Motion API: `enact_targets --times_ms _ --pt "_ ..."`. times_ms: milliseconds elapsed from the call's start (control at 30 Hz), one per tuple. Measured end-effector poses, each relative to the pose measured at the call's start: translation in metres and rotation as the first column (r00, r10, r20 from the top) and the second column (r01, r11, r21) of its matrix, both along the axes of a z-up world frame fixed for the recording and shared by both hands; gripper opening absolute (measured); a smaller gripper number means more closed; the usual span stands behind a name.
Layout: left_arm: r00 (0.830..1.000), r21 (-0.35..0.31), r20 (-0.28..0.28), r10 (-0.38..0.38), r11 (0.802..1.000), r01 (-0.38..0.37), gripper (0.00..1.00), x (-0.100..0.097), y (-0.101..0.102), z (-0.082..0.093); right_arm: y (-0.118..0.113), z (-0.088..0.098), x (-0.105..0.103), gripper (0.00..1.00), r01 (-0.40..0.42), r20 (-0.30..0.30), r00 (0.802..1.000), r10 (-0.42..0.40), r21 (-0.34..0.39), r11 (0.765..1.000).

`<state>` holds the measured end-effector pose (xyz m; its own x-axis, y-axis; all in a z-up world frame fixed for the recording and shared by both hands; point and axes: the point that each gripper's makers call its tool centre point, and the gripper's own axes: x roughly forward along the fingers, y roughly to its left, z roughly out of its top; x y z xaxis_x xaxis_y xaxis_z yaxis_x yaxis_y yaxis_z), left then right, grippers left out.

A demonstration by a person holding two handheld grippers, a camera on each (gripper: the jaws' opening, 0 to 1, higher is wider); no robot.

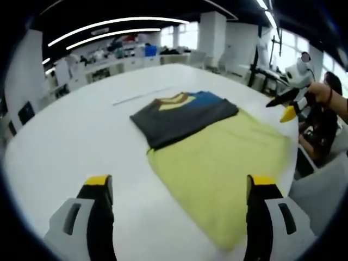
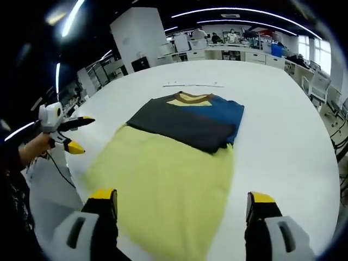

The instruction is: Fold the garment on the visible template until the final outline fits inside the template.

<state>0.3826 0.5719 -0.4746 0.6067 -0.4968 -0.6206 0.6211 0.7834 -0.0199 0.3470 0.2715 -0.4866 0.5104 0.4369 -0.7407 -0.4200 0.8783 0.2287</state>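
A garment point(image 1: 217, 157) lies flat on the white table point(image 1: 70, 136). Its body is pale yellow, and a dark grey and blue upper part point(image 1: 185, 117) is folded across it below a tan collar. My left gripper point(image 1: 179, 182) is open, hovering near one corner of the yellow hem with nothing between its jaws. The right gripper point(image 1: 287, 106), held in a hand, hangs open off the table's right edge. In the right gripper view the garment point(image 2: 168, 179) spreads ahead of my open right gripper point(image 2: 182, 196). The left gripper point(image 2: 73, 134) shows open at the left.
A thin pale strip point(image 1: 141, 97) lies on the table beyond the collar, also seen as a strip point(image 2: 193, 85). The round table edge point(image 2: 331, 179) curves close by. Desks, shelves and chairs point(image 1: 114, 60) stand behind. A person sits at the right point(image 1: 326, 125).
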Motion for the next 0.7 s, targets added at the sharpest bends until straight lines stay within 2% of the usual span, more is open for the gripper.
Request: enact_targets --times_ms 367,500,633,700 --pt "0.999 -0.001 -0.049 -0.003 1.000 0.003 0.96 -0.033 0.002 -0.013 -0.003 -0.013 -0.035 0.97 0.011 -0.048 0.999 -0.011 0.011 1.000" --pt "0.999 -0.008 -0.047 -0.005 1.000 0.005 0.92 -0.039 0.001 -0.014 -0.013 -0.020 -0.044 0.91 0.030 -0.039 0.999 -0.032 -0.037 0.999" --pt "0.998 -0.025 -0.063 0.018 1.000 -0.019 0.86 -0.045 0.002 -0.015 -0.018 -0.027 -0.054 0.83 0.052 -0.056 0.997 -0.054 -0.034 0.998" --pt "0.997 -0.022 -0.078 0.007 1.000 -0.008 0.85 -0.050 0.001 -0.019 -0.022 -0.028 -0.056 0.78 0.076 -0.056 0.995 -0.078 -0.038 0.996"
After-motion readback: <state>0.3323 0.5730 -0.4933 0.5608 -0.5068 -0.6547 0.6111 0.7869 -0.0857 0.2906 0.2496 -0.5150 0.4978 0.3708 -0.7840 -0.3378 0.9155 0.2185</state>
